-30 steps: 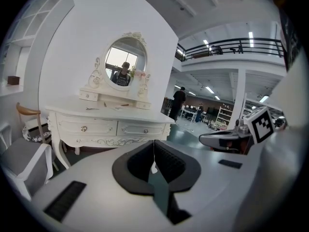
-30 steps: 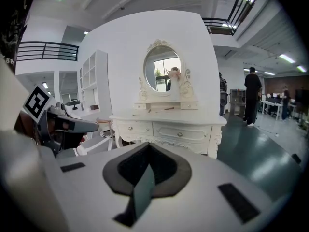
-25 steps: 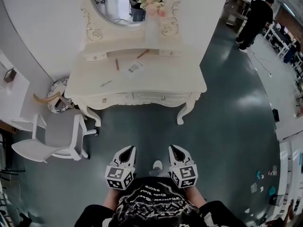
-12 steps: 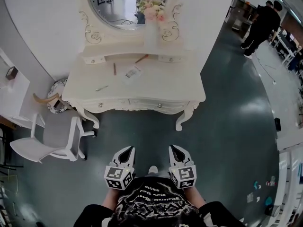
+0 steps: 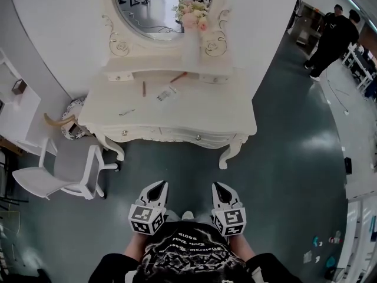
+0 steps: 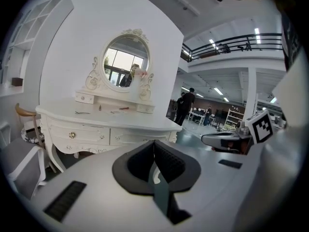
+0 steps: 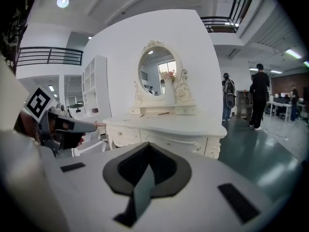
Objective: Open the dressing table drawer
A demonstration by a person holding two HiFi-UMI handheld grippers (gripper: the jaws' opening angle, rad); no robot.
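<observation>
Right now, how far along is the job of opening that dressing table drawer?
Nothing looks done yet: the front drawers of the dressing table are shut. In hand: the left gripper and right gripper are held over the floor, short of the table, jaws together and empty. Left to do: reach a drawer knob, grip it and pull.

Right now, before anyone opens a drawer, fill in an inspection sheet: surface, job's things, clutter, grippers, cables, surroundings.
Surface: white table top, mostly bare.
Job's things: front drawers shut.
Clutter: pencil, pen, packet, vase of flowers at the back.
Grippers: left gripper and right gripper shut, empty, well short of the table.
Cables: nothing seen near the table.
Surroundings: chair at the table's left, mirror behind, person standing far right.
</observation>
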